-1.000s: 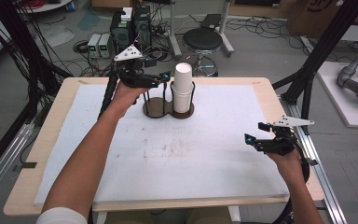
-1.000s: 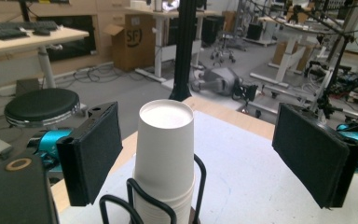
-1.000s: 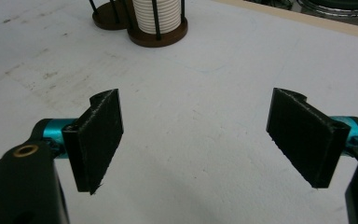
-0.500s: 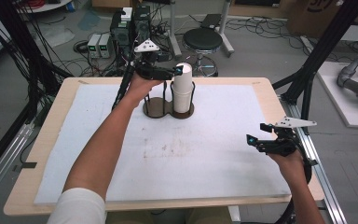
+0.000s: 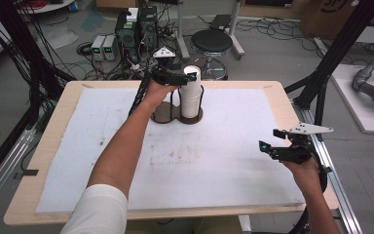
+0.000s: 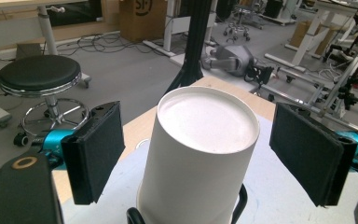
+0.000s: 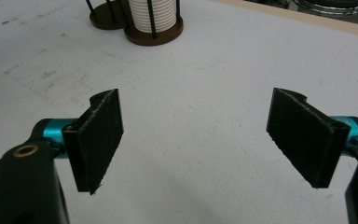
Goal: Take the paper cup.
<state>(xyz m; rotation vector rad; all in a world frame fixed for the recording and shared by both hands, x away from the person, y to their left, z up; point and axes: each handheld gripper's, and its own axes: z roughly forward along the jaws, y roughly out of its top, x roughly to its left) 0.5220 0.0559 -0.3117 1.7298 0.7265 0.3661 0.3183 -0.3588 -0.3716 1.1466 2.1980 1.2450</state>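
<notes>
From the high view, your left claw (image 5: pixel 187 77) is at the top of the tall white stack of paper cups (image 5: pixel 191 95), which stands upside down in the right ring of a dark brown round-based wire cup holder (image 5: pixel 168 113) at the far middle of the white foam-covered tabletop (image 5: pixel 224 161). Your right claw (image 5: pixel 269 146) hovers over the near right part of the tabletop, well apart from the stack.

In the left gripper view, your jaws straddle the stack's top (image 6: pixel 208 122), a gap on each side, pads not touching; they have just been closing a little and remain open.

In the right gripper view, your jaws stand wide apart with nothing between them, and the cups (image 7: pixel 151 13) and holder (image 7: pixel 153 36) sit far ahead.
</notes>
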